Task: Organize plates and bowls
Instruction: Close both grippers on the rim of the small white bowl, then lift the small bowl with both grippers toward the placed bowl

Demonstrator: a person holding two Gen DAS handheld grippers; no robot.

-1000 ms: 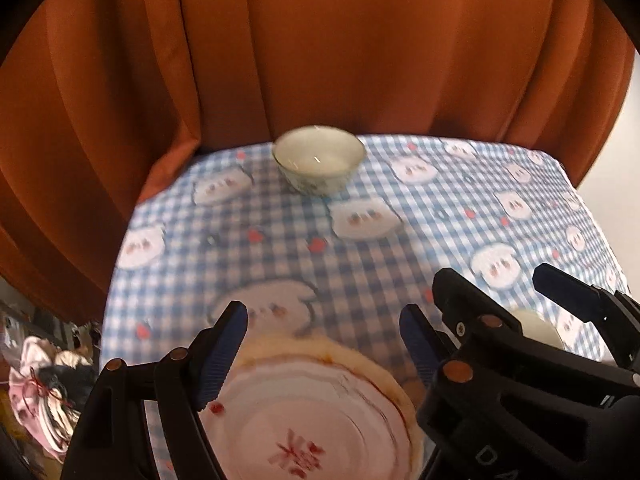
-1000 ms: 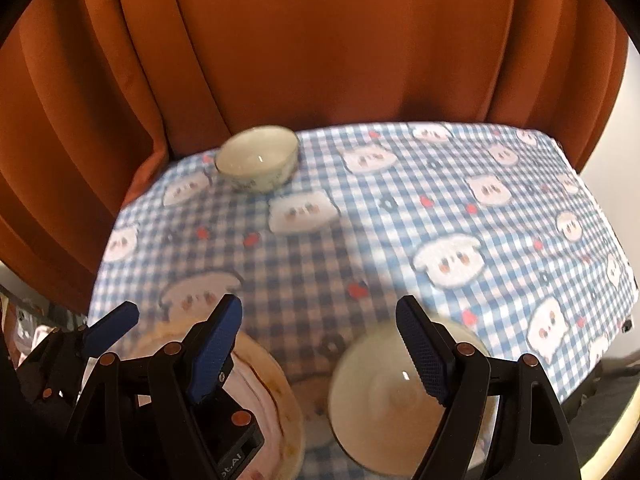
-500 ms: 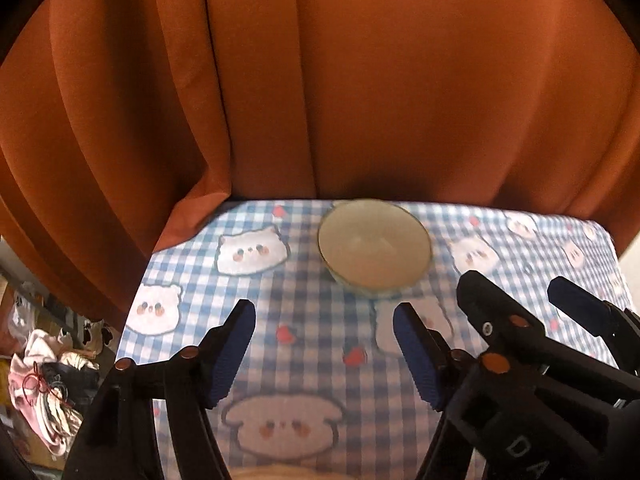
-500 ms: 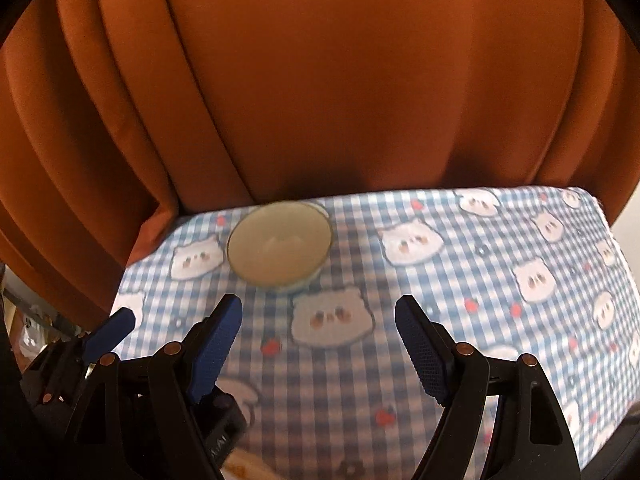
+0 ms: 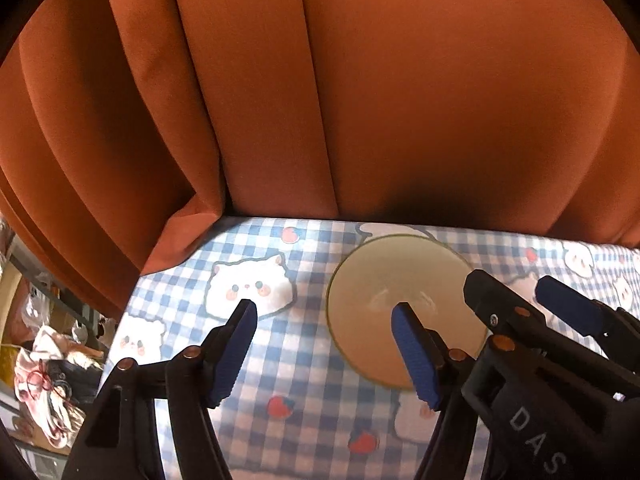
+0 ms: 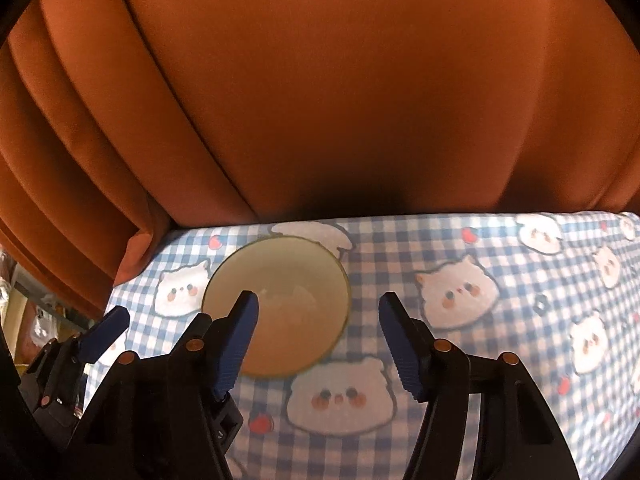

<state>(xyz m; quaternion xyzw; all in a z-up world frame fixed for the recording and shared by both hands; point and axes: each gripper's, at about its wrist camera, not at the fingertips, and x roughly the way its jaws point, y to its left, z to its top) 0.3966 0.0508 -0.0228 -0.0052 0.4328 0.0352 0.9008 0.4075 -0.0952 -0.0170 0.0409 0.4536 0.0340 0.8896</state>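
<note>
Both grippers are chunky black plastic clamp things, left gripper [image 5: 325, 342] and right gripper [image 6: 318, 334]. Ribbed blue pads [image 5: 235, 354] on the fingers, copper-coloured rivets, and white "DAS" lettering.

Letters "DAS" on black body of right claw [image 5: 516, 300]; rest cut off.

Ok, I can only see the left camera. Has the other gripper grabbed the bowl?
Observer: Not yet. In the right wrist view the bowl's right rim shows in the gap between the right gripper's fingers, which have just been closing, but the pads look clear of it.
Operator: What's on the table further right?
Observer: Only tablecloth with cat faces; no other plate or bowl shows there.
</note>
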